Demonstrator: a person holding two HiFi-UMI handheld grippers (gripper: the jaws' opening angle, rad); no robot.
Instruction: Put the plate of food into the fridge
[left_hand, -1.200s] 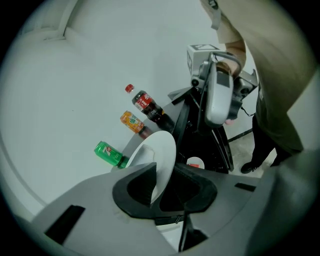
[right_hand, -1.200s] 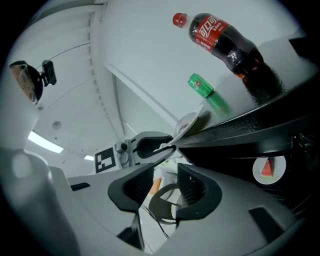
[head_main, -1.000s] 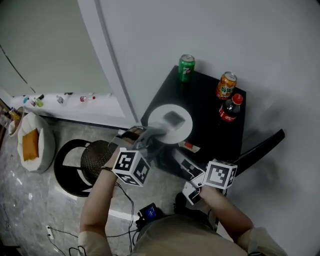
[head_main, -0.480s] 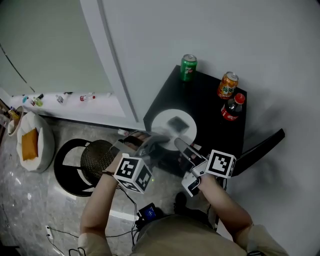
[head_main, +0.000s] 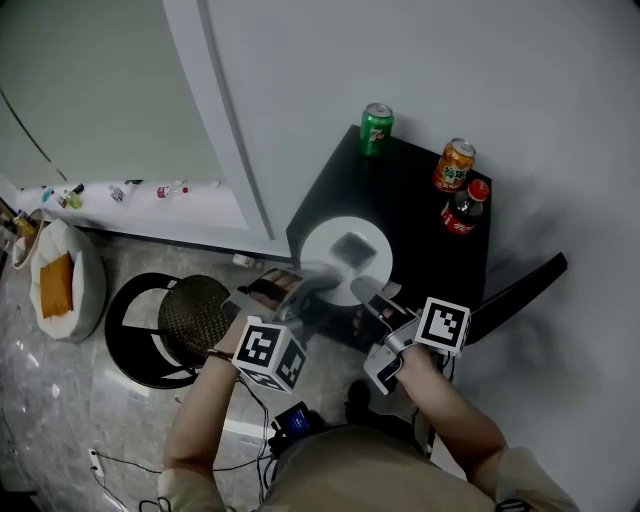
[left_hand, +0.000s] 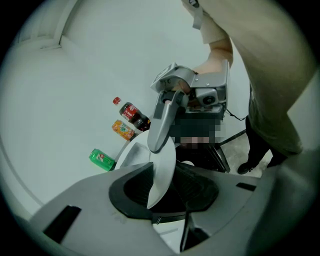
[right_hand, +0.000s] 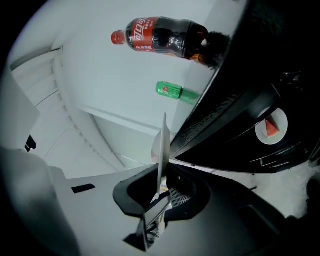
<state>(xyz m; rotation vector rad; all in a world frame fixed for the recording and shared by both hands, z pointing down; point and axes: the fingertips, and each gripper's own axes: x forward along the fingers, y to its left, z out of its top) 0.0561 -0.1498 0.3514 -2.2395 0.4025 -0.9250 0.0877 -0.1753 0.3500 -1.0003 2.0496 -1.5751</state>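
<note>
On top of the low black fridge (head_main: 420, 235), at its near left corner, we find the round white plate (head_main: 325, 262) carrying a dark grey square piece of food (head_main: 352, 247). We read the right gripper (head_main: 362, 290) as clamped on the plate's near rim: its jaws have just been closing, and the pads press the thin edge. The left gripper (head_main: 318, 281) has the plate's left rim between its jaws, which have just been opening; the rim lies against one pad, with a gap at the other. Behind the plate stand a green can (head_main: 376, 128), an orange can (head_main: 453, 166) and a red-capped cola bottle (head_main: 465, 210). The fridge's black door (head_main: 520, 290) stands swung out at the right.
</note>
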